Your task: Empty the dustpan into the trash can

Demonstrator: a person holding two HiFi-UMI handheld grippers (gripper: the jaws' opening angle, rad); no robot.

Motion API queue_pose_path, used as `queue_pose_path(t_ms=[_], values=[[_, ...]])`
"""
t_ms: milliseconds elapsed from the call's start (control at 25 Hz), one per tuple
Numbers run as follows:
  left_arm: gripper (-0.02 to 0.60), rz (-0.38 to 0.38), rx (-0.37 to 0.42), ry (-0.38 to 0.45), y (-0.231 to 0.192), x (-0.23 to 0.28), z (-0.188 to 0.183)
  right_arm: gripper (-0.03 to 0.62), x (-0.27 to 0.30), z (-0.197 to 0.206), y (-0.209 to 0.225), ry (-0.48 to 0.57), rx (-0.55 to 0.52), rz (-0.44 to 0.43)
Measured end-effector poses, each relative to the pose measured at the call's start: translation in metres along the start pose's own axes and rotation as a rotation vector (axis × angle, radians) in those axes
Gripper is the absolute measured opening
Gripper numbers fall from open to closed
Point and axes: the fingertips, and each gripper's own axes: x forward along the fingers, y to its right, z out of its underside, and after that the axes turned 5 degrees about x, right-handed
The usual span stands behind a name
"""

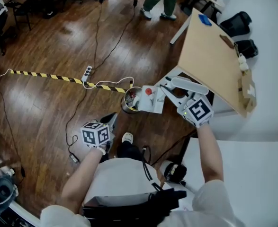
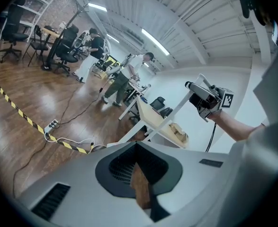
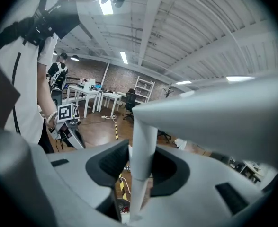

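Observation:
In the head view a white dustpan (image 1: 152, 100) with a red scrap on it hangs tilted at the rim of a small metal trash can (image 1: 128, 102) on the wood floor. My right gripper (image 1: 174, 97) is shut on the dustpan's white handle (image 3: 142, 141), which runs upright between the jaws of the right gripper (image 3: 139, 163). My left gripper (image 1: 111, 120) stays lower left of the can, apart from it, pointing toward it. Its jaws meet at the tips with nothing between them in the left gripper view (image 2: 137, 148). The right gripper (image 2: 209, 100) shows there too.
A tan wooden table (image 1: 210, 56) on white legs stands right of the can. Black-and-yellow tape (image 1: 58, 77), a power strip (image 1: 87, 72) and cables cross the floor to the left. A standing person's legs (image 1: 160, 1) are at the far edge.

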Motion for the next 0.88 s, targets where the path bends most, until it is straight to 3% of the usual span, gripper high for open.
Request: queue_pose_path(t_ms=[480,880], values=[[-0.012,-0.007,-0.052,0.052,-0.019,-0.023,-0.004,0.143,0.043,-0.018,-0.021,-0.038,-0.056,-0.085],[-0.012,-0.012,-0.056,0.061,-0.026,-0.031,-0.002,0.143,0.056,-0.019,-0.031,-0.047,-0.071,-0.096]])
